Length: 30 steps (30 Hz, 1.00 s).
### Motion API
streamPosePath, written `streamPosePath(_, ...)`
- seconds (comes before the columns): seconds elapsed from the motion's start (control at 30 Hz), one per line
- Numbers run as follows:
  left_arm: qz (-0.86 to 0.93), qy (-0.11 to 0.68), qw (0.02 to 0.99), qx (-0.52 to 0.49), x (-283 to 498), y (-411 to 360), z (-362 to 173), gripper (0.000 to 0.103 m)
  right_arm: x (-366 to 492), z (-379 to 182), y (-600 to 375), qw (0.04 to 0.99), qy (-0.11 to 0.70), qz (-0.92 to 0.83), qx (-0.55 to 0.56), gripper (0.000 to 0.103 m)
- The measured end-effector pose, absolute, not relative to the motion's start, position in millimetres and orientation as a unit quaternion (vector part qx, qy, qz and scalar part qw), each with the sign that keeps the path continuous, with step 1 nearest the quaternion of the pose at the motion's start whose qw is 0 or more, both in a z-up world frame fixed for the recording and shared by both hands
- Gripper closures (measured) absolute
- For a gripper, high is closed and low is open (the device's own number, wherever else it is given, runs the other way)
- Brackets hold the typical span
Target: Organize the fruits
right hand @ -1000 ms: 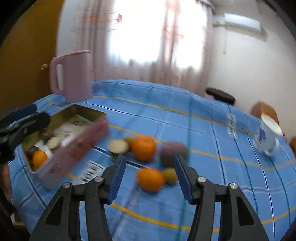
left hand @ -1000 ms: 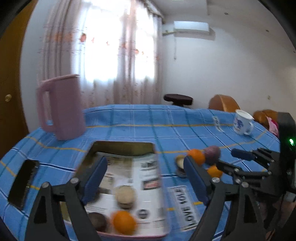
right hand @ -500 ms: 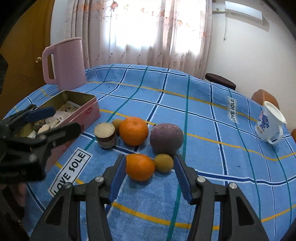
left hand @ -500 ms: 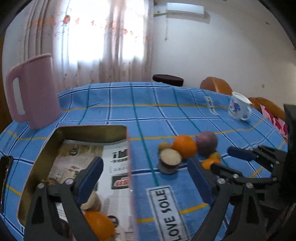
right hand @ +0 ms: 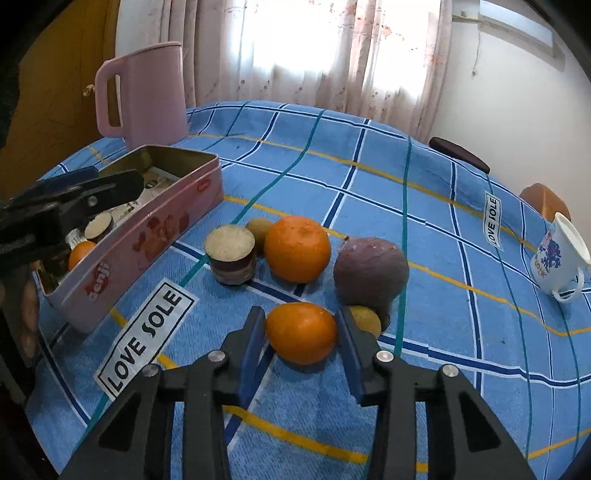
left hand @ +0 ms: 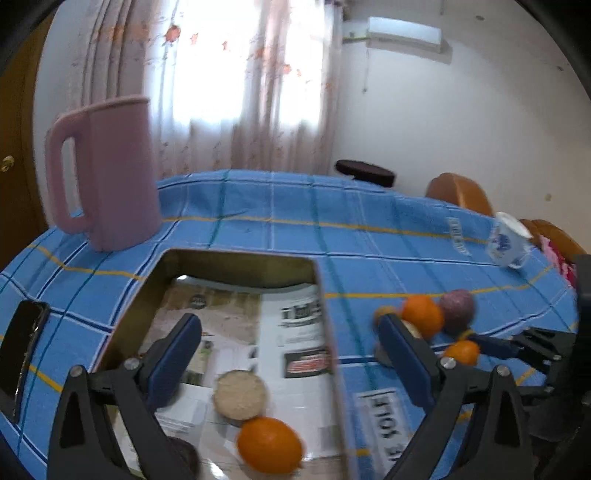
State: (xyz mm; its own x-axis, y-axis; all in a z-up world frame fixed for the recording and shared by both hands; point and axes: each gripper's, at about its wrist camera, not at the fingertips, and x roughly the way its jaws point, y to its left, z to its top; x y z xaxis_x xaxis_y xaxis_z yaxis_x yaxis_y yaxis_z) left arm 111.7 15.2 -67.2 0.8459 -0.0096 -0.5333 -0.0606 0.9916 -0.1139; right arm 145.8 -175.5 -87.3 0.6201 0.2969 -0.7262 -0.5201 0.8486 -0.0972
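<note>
Right gripper (right hand: 301, 341) has its blue pads on both sides of a small orange (right hand: 301, 332) on the tablecloth (right hand: 424, 221); we can't tell if it's clamped. Left gripper (left hand: 290, 350) hangs spread wide, holding nothing, over the pink tin (right hand: 147, 236), where we see another orange (left hand: 269, 448).

Blue plaid tablecloth (right hand: 424, 229) with yellow stripes and a white "LOVE SOLE" label (right hand: 146, 334). A pink pitcher (right hand: 146, 94) stands upright at the far left, and a white cup (right hand: 559, 254) with blue print sits near the right edge. Background: sheer curtains (left hand: 236, 85) over a bright window, a wall-mounted air conditioner (left hand: 404, 35), and a dark phone-like slab (left hand: 24, 339) at the cloth's left edge.
</note>
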Motion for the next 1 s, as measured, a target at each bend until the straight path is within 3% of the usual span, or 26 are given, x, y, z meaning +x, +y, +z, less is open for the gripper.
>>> streamPosePath(0.27, -0.038, 0.281, 0.959, 0.01, 115, -50, -63, 0.006, 137, -75, -217, 0.926, 0.318, 0.185, -0.082, 0.064)
streamPosePath(0.57, -0.052, 0.364, 0.929, 0.033, 159, -74, -87, 0.046, 143, -71, -239, 0.936, 0.304, 0.168, -0.058, 0.064)
streamPosePath(0.8, -0.041, 0.39, 0.918, 0.054, 176, -81, -94, 0.048, 142, -70, -241, 0.934, 0.304, 0.181, -0.054, 0.064)
streamPosePath(0.87, -0.038, 0.388, 0.92, 0.047, 175, -78, -93, 0.053, 141, -69, -244, 0.934, 0.302, 0.185, -0.048, 0.064)
streamPosePath(0.93, -0.043, 0.38, 0.923, 0.05, 170, -79, -91, 0.065, 140, -68, -247, 0.935, 0.297, 0.188, -0.043, 0.064)
streamPosePath(1.0, -0.049, 0.376, 0.924, 0.043, 164, -77, -89, 0.067, 139, -67, -249, 0.937, 0.294, 0.187, -0.037, 0.064)
